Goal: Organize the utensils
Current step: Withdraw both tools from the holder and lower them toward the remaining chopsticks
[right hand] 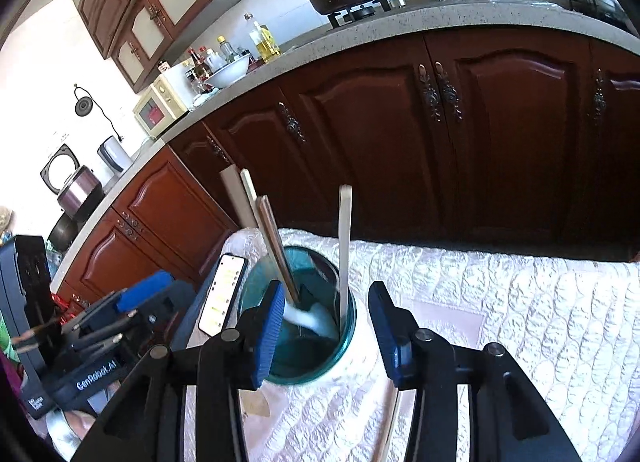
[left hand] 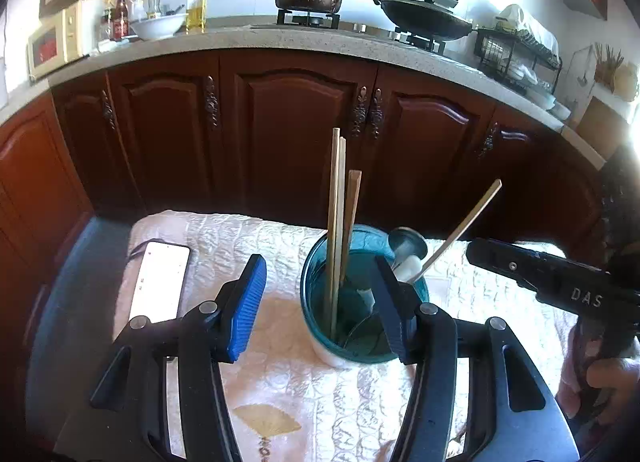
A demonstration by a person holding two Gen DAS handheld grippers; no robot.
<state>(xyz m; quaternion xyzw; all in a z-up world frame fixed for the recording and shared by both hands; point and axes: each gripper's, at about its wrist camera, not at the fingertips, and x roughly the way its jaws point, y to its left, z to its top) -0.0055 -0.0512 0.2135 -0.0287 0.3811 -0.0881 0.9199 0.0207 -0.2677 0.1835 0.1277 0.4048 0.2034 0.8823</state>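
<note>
**Both tools released over the utensil cup**

From the left wrist view, we see a phone (left hand: 160,282) lying on the quilted cloth (left hand: 280,342) of the desk, just left of our left tool (left hand: 320,302). That tool stands released, its blue-padded fingers (left hand: 244,310) apart with nothing pressed between them. The teal cup (left hand: 360,302) sits just ahead, partly behind the tool's right finger. Three chopsticks (left hand: 338,222) stand nearly upright in the cup, a white-handled spoon (left hand: 408,262) leans at its right rim, and one more pale chopstick (left hand: 464,230) tilts away to the right. Further right, our right tool's black body enters the view, held by a hand (left hand: 608,386).

From the right wrist view, the right tool (right hand: 324,326) is also released, jaws apart. The cup (right hand: 300,318) lies between its fingers and slightly ahead, touching neither pad as far as we can tell. A loose chopstick (right hand: 390,422) lies on the cloth beneath the tool.
</note>
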